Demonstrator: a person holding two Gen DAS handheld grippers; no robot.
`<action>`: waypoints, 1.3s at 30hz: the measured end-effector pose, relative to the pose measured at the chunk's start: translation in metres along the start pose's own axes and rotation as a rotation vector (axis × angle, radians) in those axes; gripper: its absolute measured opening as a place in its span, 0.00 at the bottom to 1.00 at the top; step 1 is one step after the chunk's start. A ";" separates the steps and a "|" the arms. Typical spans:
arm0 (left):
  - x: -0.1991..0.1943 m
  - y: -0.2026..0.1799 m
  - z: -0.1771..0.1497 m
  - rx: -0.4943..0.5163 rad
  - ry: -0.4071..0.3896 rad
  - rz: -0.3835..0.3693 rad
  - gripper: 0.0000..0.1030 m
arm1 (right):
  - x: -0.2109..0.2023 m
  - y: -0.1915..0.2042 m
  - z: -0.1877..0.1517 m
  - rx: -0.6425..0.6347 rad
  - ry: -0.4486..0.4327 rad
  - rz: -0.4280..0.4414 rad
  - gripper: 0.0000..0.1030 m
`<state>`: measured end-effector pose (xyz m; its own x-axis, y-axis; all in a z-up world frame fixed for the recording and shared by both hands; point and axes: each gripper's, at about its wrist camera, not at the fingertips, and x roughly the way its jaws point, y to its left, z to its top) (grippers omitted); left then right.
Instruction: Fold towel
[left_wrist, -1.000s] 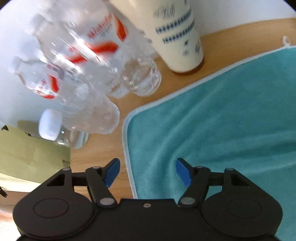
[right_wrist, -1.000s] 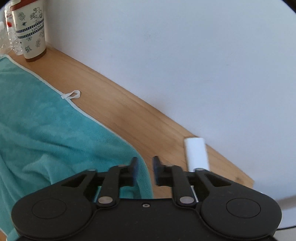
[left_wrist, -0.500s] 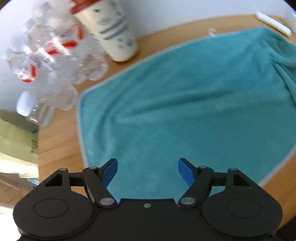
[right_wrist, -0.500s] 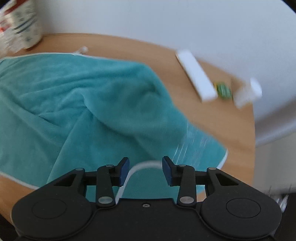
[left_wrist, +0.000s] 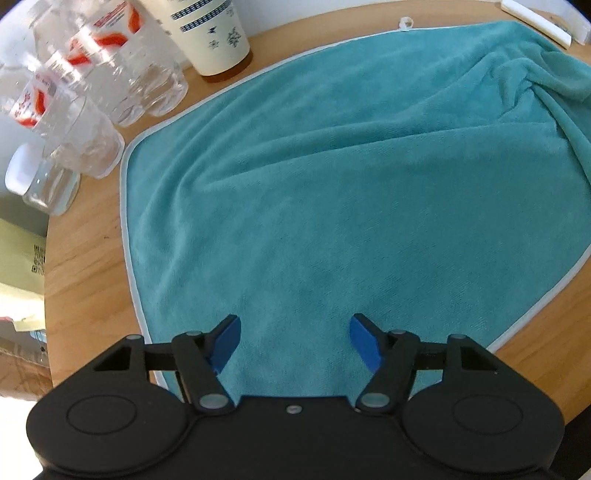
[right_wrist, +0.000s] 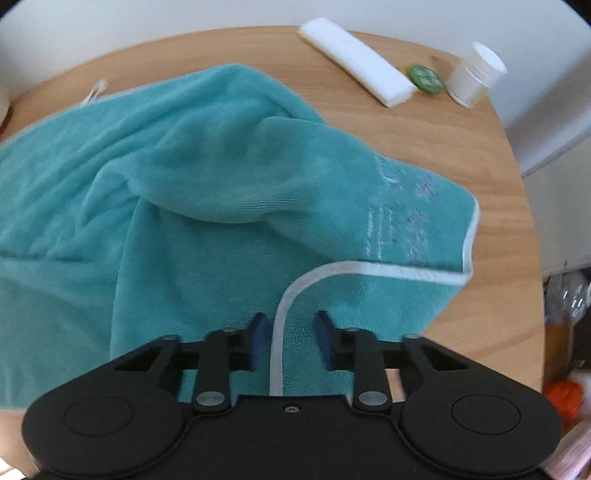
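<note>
Towel (left_wrist: 332, 192) spread on table (left_wrist: 85, 280); bottles (left_wrist: 107, 85), cup (left_wrist: 218, 37) beside edge

Left gripper (left_wrist: 294, 338): matte black body, two round embossed discs at 8 and 4 o'clock of the frame. Two black linkage fingers (left_wrist: 201, 363) with silver pivot pins; blue pads at the tips. Small silver screw at 6 o'clock on the centreline.

Right gripper (right_wrist: 289, 338): same black housing, discs, silver pins, centre screw; darker blue pads (right_wrist: 325, 341).
</note>
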<state>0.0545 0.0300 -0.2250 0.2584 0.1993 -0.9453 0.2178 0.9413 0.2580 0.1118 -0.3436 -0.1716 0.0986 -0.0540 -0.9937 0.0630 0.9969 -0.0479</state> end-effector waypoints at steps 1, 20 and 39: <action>0.001 0.001 -0.001 0.005 0.002 0.002 0.66 | 0.000 0.000 -0.002 -0.009 0.000 -0.004 0.04; 0.008 0.032 -0.020 0.098 0.093 0.032 0.70 | -0.037 -0.100 -0.095 0.311 -0.005 -0.092 0.02; 0.014 0.031 -0.021 0.207 0.169 0.042 0.76 | -0.014 -0.107 -0.124 0.190 0.082 -0.185 0.19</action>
<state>0.0455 0.0681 -0.2347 0.1137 0.2959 -0.9484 0.4025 0.8591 0.3162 -0.0197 -0.4427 -0.1650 -0.0122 -0.2215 -0.9751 0.2588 0.9412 -0.2170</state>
